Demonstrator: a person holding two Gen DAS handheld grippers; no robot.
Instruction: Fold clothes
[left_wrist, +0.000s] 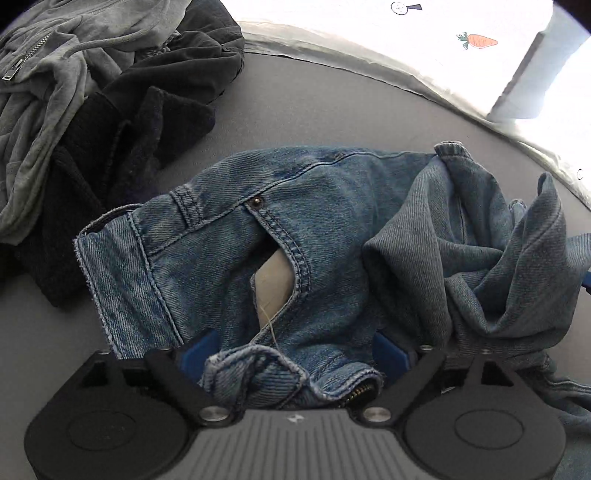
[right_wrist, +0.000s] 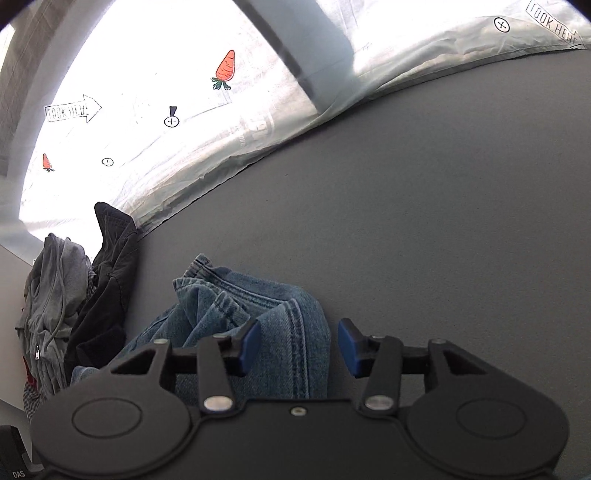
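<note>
A pair of blue jeans (left_wrist: 295, 236) lies crumpled on the grey table, waistband and open fly toward me, a leg bunched at the right. My left gripper (left_wrist: 295, 354) is open, its blue pads (left_wrist: 201, 350) spread either side of the waistband and zipper, which lie between them. In the right wrist view the jeans (right_wrist: 266, 317) lie under my right gripper (right_wrist: 297, 350). It is open, with a fold of denim between its blue pads (right_wrist: 249, 349); the right pad is over bare table.
A pile of other clothes sits to the left: a grey zip hoodie (left_wrist: 48, 85) and dark garments (left_wrist: 122, 140); they also show in the right wrist view (right_wrist: 74, 295). A white printed sheet (right_wrist: 184, 110) borders the grey table (right_wrist: 424, 221) at the far edge.
</note>
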